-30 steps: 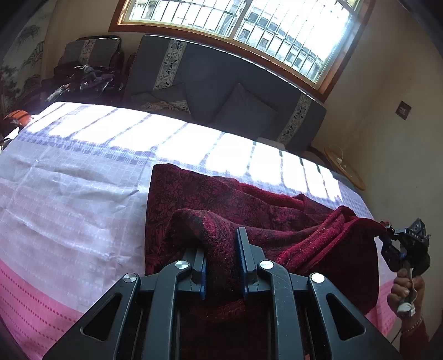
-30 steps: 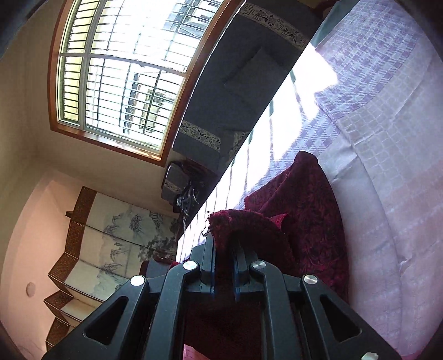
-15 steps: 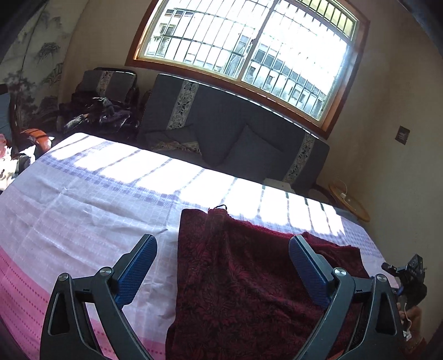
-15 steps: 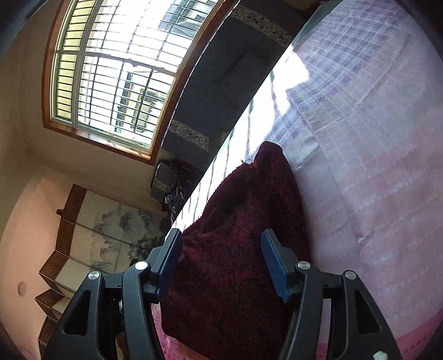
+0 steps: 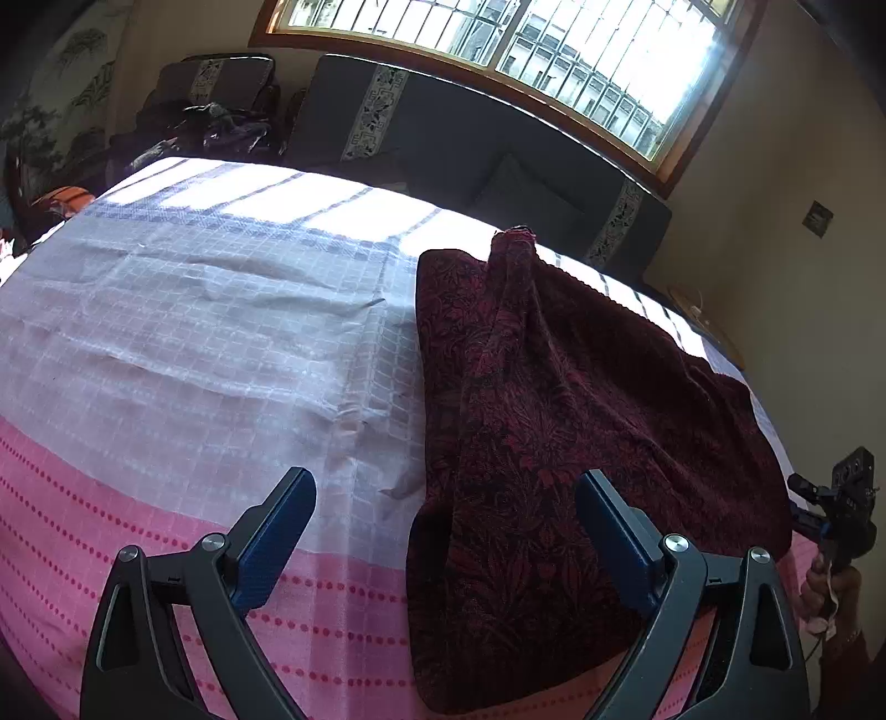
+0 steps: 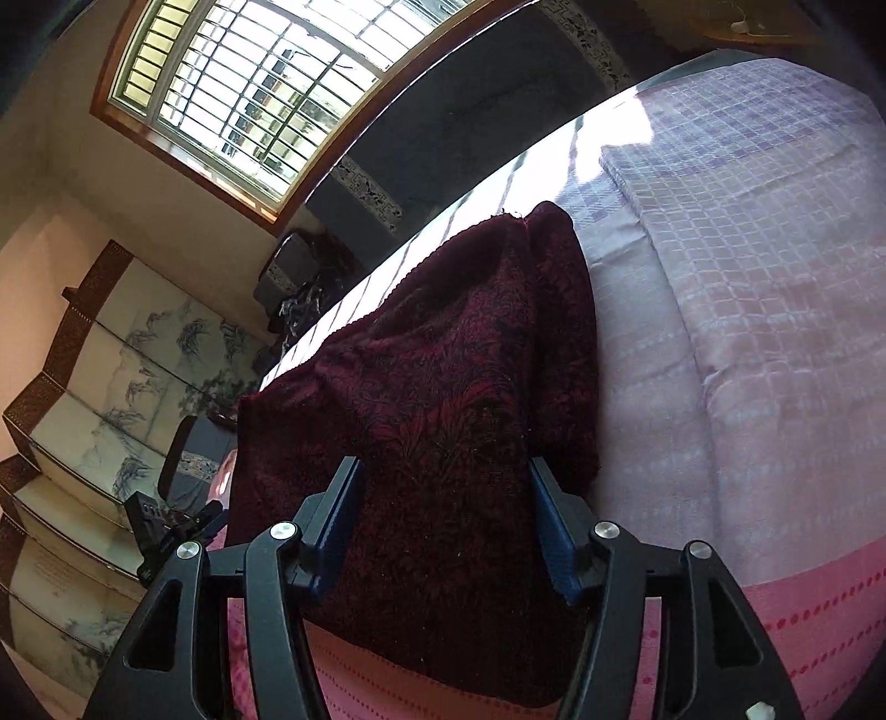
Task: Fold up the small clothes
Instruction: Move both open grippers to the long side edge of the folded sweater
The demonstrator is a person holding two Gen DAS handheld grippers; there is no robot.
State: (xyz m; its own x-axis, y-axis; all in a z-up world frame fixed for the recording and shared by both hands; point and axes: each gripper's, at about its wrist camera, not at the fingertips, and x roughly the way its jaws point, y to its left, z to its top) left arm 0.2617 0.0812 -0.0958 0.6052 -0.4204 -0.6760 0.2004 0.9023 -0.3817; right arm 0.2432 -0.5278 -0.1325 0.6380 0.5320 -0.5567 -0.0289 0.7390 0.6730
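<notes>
Just then, your left gripper stood wide apart over the near edge of the bed, its jaws having eased in slightly after springing open, with nothing pressed by the blue pads. Between them lay pink dotted bedsheet on one side and the near left edge of the dark red patterned garment on the other. That garment lay spread on the sheet, running from the near pink border toward the sunlit far side, with one long ridge rising to a small peak at its far end.

Your right gripper was about half open, its jaws just released, and they straddled the near end of the dark red garment; whether the pads brushed the cloth you could not tell from that view, but they were not clamped on it. From the left wrist view, the right gripper showed at the garment's near right corner, in your hand. A dark sofa stood beyond the bed under the barred window.
</notes>
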